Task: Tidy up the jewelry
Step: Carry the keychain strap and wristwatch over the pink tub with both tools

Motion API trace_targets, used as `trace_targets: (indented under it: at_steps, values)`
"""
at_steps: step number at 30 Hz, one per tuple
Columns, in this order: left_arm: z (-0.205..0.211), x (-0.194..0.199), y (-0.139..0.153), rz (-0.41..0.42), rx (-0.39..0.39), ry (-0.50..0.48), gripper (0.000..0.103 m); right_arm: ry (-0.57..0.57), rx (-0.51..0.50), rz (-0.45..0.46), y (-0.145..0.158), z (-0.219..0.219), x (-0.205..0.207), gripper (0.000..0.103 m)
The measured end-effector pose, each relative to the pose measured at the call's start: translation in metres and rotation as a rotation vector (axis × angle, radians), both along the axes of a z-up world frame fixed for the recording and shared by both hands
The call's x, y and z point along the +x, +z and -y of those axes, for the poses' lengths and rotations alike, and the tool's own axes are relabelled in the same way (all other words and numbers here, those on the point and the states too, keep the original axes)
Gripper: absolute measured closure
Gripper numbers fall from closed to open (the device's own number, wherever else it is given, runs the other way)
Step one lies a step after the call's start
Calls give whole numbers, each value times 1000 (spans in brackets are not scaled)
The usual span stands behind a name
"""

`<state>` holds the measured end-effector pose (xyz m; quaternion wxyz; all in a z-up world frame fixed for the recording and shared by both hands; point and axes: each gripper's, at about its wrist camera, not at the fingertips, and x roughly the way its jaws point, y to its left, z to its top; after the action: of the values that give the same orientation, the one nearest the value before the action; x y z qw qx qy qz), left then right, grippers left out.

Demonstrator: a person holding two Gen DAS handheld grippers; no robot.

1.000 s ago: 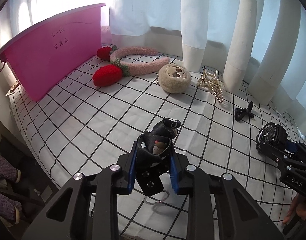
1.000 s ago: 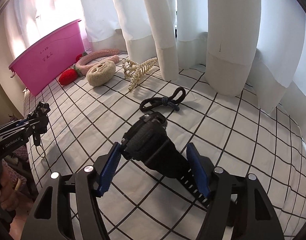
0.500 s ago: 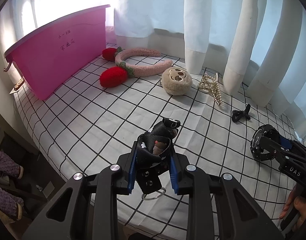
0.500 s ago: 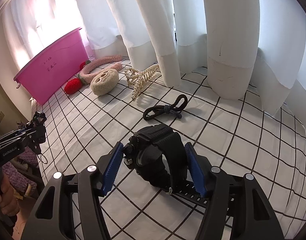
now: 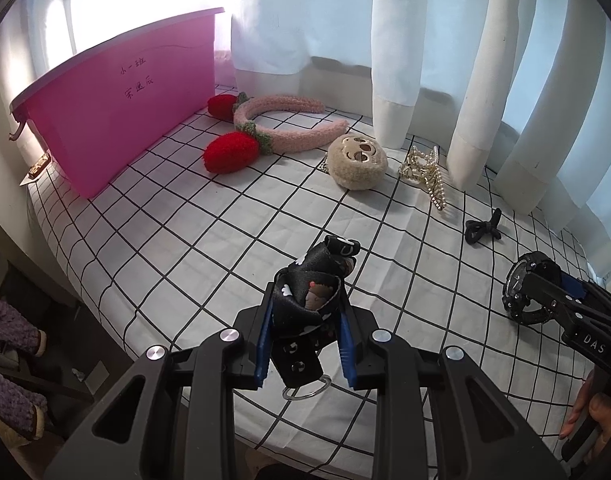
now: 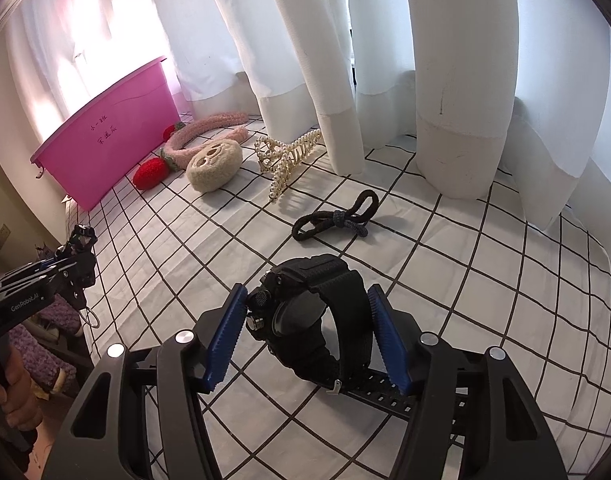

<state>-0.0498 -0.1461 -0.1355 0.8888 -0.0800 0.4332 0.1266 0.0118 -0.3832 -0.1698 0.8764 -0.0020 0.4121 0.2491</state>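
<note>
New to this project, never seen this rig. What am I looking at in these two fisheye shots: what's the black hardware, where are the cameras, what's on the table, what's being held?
No robot arm: a person carries a handheld two-finger gripper in each hand, each with a fisheye camera looking along its fingers.

The left wrist view shows the left gripper shut on a black printed strap with a metal ring. The right wrist view shows the right gripper shut on a black wristwatch.

On the checked tablecloth lie a pink bin, a pink strawberry headband, a round beige plush, a pearl hair claw and a dark hair tie. White curtains hang behind.
</note>
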Motion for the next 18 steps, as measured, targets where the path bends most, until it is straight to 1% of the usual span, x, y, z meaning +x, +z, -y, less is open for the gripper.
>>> trace_targets:
  at_steps: [3,6,13,18]
  values:
    - [-3,0,5,0,1,6,76,19,-2,17,12,-7,-1,43]
    - [-7,1,18,12,4,13,76,42,4,37,29,-17,-2,43]
    - [-22,-6,73,72,41,51,76,118,37,78,77,-47,0,43]
    - [-49,-11,115,120,42,96,76,185,59,105,113,-81,7,43]
